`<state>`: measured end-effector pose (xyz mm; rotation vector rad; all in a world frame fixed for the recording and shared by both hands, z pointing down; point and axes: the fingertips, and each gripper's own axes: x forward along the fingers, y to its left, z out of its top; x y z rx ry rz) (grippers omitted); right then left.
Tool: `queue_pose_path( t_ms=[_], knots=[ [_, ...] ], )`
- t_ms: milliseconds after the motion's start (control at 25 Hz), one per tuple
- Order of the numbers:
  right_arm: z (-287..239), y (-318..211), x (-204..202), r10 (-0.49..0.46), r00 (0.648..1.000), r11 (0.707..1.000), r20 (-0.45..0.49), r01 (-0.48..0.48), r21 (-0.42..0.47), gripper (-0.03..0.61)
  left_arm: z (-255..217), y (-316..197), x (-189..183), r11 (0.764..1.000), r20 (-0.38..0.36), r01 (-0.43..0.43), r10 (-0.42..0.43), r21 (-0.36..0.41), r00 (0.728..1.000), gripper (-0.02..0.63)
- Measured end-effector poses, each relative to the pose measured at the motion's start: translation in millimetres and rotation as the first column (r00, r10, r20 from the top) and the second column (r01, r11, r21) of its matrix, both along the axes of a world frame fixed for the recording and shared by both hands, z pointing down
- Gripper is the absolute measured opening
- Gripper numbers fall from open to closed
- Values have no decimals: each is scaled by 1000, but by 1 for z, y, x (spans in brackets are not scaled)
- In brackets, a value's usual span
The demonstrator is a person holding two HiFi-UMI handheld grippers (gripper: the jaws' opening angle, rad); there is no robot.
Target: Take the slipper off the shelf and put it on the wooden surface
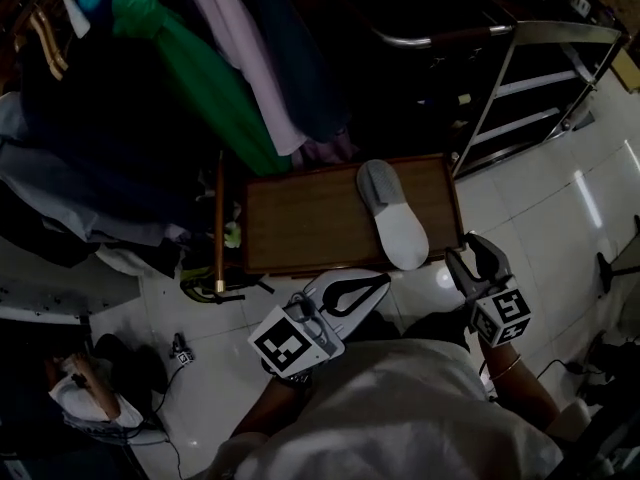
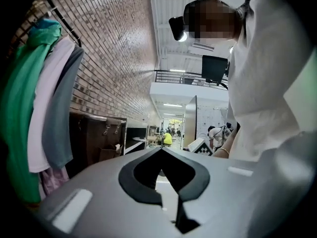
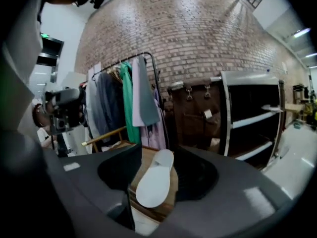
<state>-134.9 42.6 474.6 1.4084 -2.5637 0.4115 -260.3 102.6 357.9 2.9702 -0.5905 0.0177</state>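
Slipper [image 1: 392,220] lay flat on wooden worktop [image 1: 300,218], toward its shelf-side end; shelf [image 1: 540,78] well apart; we judged placing done, release just in hand; right hand-held gripper [image 1: 468,253] open, empty, clear of slipper; left hand-held gripper [image 1: 375,280] closed on nothing; next move called only for backing away; we counted one slipper, one worktop, two hand-held grippers.

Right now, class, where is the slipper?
In the head view, the slipper lies on the wooden surface's right end, beside the metal shelf.
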Motion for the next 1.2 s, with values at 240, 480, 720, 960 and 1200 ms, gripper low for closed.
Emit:
queue_pose_path(
  t_ms=[240,480,720,960,1200],
  knots=[
    [-120,23,-13,-171,984,960,59,152,236,174,-50,-12,13,998,-39,56,-55,16,998,-8],
    [-177,68,-54,-314,941,928,130,275,250,186,-69,16,17,999,-27,7,-6,42,1000,-8],
    [-172,79,-74,-388,906,910,169,346,229,186,-59,31,13,1000,-35,9,-9,18,999,-8],
    [-171,84,-81,-401,900,904,168,360,231,186,-51,35,16,1000,-10,-19,19,16,1000,-8],
    [-170,85,-84,-391,904,911,175,352,215,187,-54,36,16,1000,-21,-16,16,27,1000,-8]
  ],
)
